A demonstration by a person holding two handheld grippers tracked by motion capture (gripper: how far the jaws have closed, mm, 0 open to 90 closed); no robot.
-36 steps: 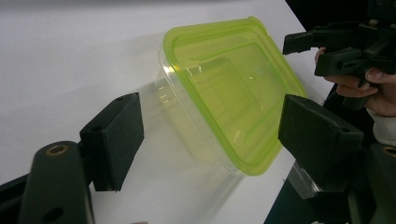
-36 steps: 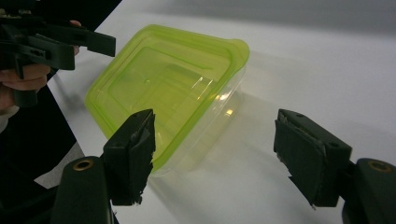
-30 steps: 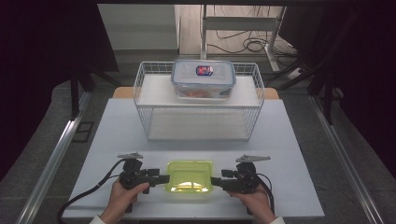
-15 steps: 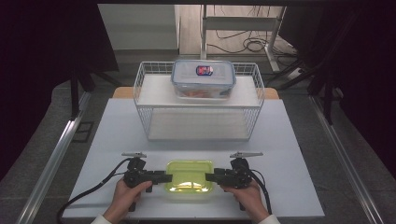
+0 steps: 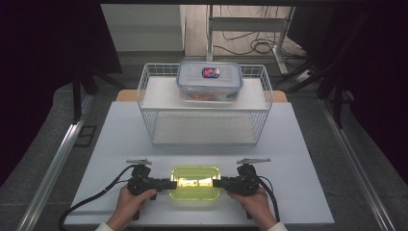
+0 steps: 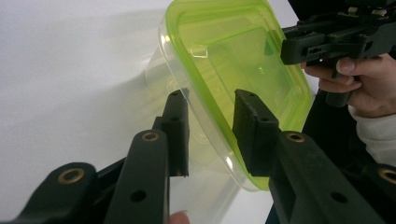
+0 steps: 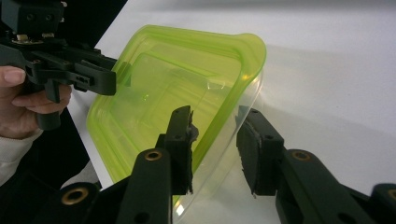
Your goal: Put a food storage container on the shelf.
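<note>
Both tongs have slid in from a second ago: left tongs (image 5: 166,183) and right tongs (image 5: 217,182) straddle the green-lidded container (image 5: 195,182) rim, jaws not clamped yet. Lifting remains; wire basket (image 5: 149,96) waits.

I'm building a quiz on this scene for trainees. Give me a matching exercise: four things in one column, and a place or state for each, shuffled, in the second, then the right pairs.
Things
1. green-lidded container
2. blue-lidded container
3. left gripper
4. wire basket

Places or states
A. on top of the wire basket's shelf
B. at the far end of the white table
C. between the two grippers, near the table's front edge
D. jaws astride the green lid's left rim, a gap showing

Pairs: 1-C, 2-A, 3-D, 4-B
</note>
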